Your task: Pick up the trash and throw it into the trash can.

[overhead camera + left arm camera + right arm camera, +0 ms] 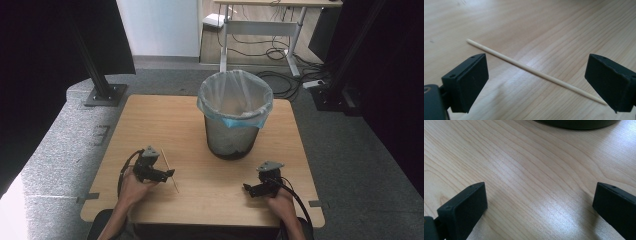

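A thin wooden stick lies flat on the wooden table, near its front left. My left gripper is low over it, open, and the stick runs slantwise across the gap between the two black jaws without touching either pad. My right gripper rests at the front right of the table, also open, with bare wood between its jaws.
A black mesh waste bin lined with a clear bag stands at the table's middle back; its base lies just ahead of my right gripper. Dark stands and a desk with cables are beyond the table.
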The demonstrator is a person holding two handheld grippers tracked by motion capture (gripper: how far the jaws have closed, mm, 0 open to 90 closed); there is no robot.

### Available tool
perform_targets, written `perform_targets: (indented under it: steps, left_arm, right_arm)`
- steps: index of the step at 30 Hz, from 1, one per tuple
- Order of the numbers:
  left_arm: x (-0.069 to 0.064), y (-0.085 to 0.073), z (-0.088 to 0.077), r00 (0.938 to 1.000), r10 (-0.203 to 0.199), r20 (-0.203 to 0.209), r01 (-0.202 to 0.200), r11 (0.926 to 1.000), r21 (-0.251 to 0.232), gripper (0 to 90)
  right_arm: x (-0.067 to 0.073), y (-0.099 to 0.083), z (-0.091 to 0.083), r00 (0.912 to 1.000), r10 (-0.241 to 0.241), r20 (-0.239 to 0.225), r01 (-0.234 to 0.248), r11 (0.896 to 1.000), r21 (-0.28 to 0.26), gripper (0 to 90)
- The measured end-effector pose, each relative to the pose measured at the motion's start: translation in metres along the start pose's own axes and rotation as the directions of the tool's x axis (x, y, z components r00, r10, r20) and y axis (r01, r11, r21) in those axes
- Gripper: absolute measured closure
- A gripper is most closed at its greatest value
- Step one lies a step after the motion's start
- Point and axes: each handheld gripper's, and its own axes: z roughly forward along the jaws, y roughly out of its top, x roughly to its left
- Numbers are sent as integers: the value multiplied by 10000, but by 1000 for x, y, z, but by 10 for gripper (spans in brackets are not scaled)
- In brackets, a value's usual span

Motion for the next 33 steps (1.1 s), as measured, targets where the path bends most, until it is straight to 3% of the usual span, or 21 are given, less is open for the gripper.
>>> perform_targets:
  steps: [5,7,10,11,12,15,16,19,21,23,28,33]
  left_arm:
    - [-9,-7,14,9991,252,-326,-243,9993,292,62]
    - [-12,-14,19,9965,419,-723,-384,9980,493,89]
    - [-9,-18,17,9984,179,-530,-160,9992,362,148]
    - [-8,-20,14,9981,193,-578,-174,9993,323,255]
    - [-6,-21,10,9984,222,-529,-205,9993,322,255]
    - [1,-27,1,9987,250,-442,-235,9992,333,501]
    - [5,-29,-3,9987,199,-458,-185,9994,305,501]
    - [20,-37,-12,9989,14,-473,-3,9997,243,712]
    - [23,-38,-13,9990,-12,-446,24,9996,274,801]
    - [30,-39,-16,9992,-69,-398,82,9995,318,847]
    - [41,-40,-18,9987,-441,-241,448,9986,293,861]
    - [44,-37,-19,9990,-413,-168,422,9975,558,861]
  right_arm:
    - [0,0,0,10000,-15,-11,15,10000,2,0]
    - [0,0,0,10000,-40,2,40,10000,8,0]
    - [1,0,0,10000,-27,-6,27,10000,4,0]
    - [1,0,0,10000,-35,-26,35,10000,11,0]
    - [1,0,0,10000,-35,-26,35,10000,11,0]
    - [1,0,0,10000,-36,-31,36,10000,8,0]
    - [1,0,0,10000,-36,-31,36,10000,8,0]
    - [1,0,0,10000,-32,-30,32,10000,8,0]
    - [1,0,0,10000,-33,-30,33,10000,9,0]
    - [1,0,0,10000,-30,-27,30,10000,9,0]
    - [1,0,0,10000,-32,-27,32,10000,10,0]
    - [1,0,0,10000,-34,-26,34,10000,9,0]
